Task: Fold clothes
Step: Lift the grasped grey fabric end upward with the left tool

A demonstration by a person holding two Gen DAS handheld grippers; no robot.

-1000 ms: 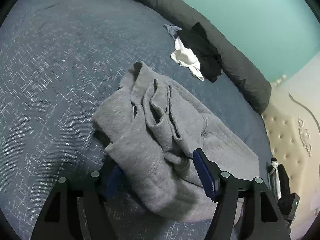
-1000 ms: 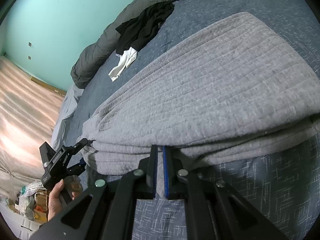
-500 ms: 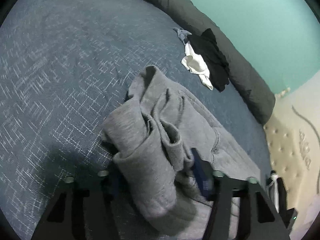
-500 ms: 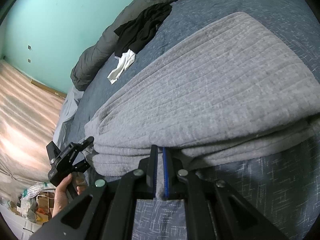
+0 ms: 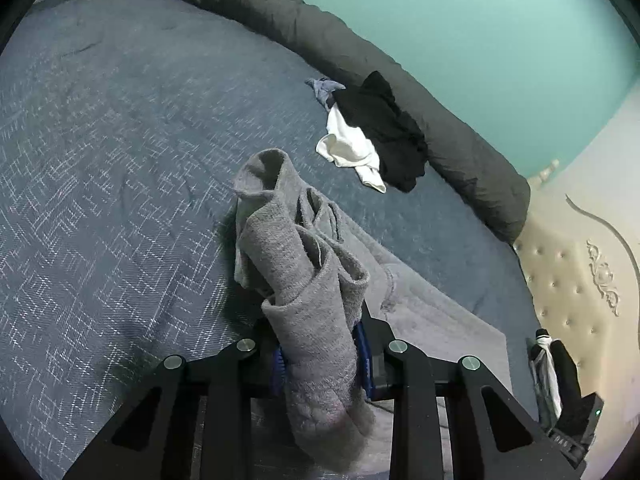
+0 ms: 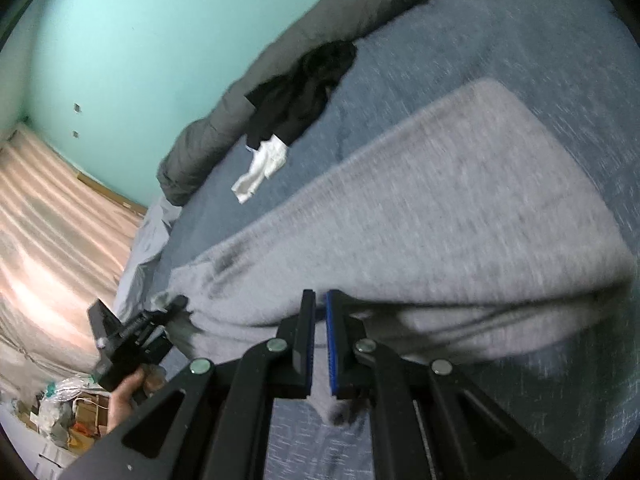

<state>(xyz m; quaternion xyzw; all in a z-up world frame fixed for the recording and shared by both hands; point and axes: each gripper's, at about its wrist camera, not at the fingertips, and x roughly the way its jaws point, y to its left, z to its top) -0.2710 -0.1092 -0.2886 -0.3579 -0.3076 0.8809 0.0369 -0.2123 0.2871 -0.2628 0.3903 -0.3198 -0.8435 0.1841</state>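
The garment (image 5: 304, 272) is heather grey; the bedspread (image 5: 120, 160) is slate blue with white crosshatch flecks. Near its far edge lie black clothes (image 5: 380, 128) and a white cloth (image 5: 348, 148) against a dark grey bolster (image 5: 320, 40). The wall (image 5: 480, 40) is mint green.

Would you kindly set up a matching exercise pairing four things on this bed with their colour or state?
Column one:
1. grey garment
2. white cloth
3. black clothes
4. rolled duvet

Column two:
A. dark grey, lying along the bed's far edge by the wall
B. crumpled, partly covering the white piece
C. bunched between the left gripper's fingers
D. small, light, poking out from under darker cloth

Pairs: 1-C, 2-D, 3-B, 4-A
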